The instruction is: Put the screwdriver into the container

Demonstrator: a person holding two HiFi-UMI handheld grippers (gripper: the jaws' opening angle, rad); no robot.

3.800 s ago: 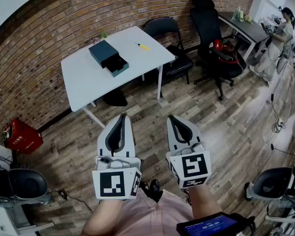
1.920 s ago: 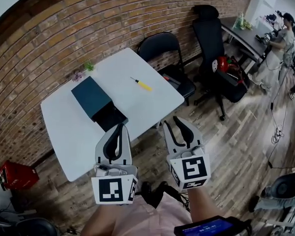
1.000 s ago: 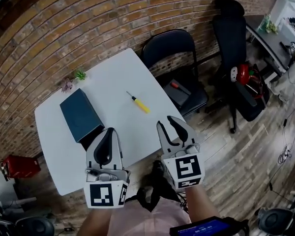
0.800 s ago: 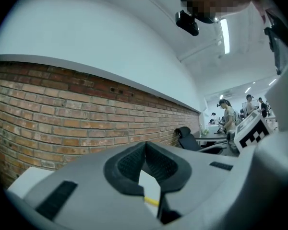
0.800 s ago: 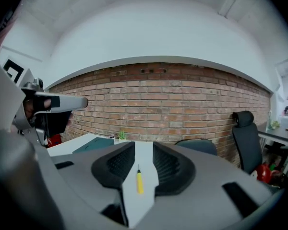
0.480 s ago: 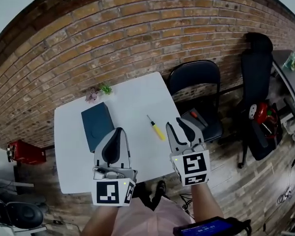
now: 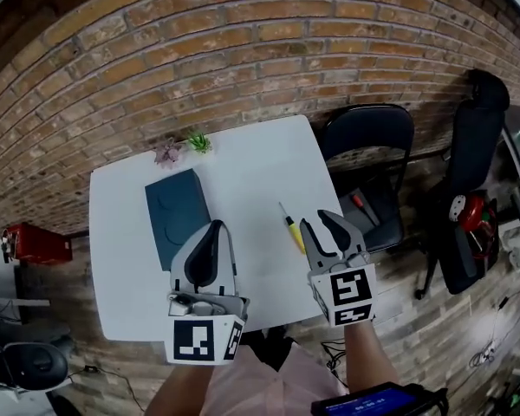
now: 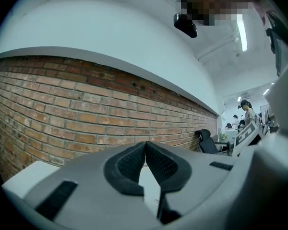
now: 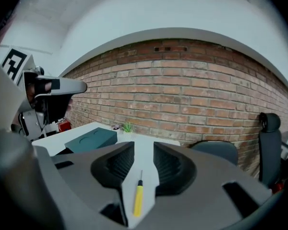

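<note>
The person is now reaching the worktop (image 7: 243,167); the right tongs (image 9: 143,159) are opening, empty, lining up on the screwdriver (image 9: 138,198) for pickup; the left tongs (image 8: 145,147) are closed.

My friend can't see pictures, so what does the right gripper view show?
A yellow screwdriver lies untouched on a white table, seen between the opening jaws of the right gripper. A dark teal container sits further left, with a brick wall behind.
</note>
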